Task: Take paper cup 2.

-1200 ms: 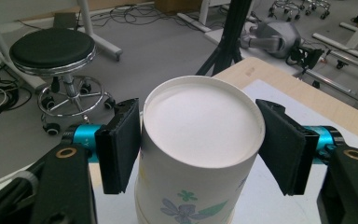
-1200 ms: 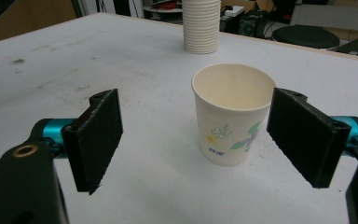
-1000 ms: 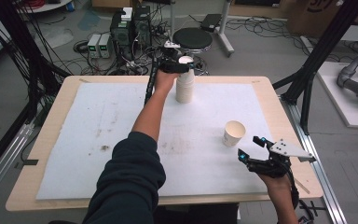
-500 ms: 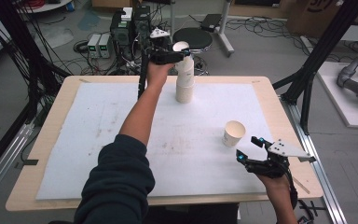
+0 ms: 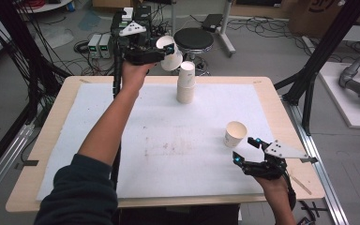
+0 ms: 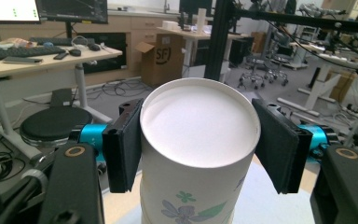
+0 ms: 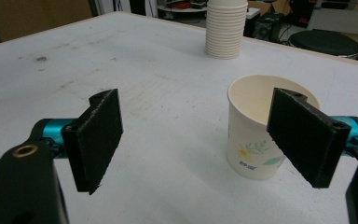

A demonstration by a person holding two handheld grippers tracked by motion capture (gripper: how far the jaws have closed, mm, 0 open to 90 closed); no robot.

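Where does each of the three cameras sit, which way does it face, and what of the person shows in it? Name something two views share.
High view: above the person's side, looking forward and down on the table; both forearms, left gripper, right gripper.
Left gripper view: on the raised left gripper, looking along its jaws, which clamp a held cup, toward the room.
Right gripper view: low over the table, jaws apart, facing the upright cup.
Shared: the cup stack appears in the high and right gripper views.
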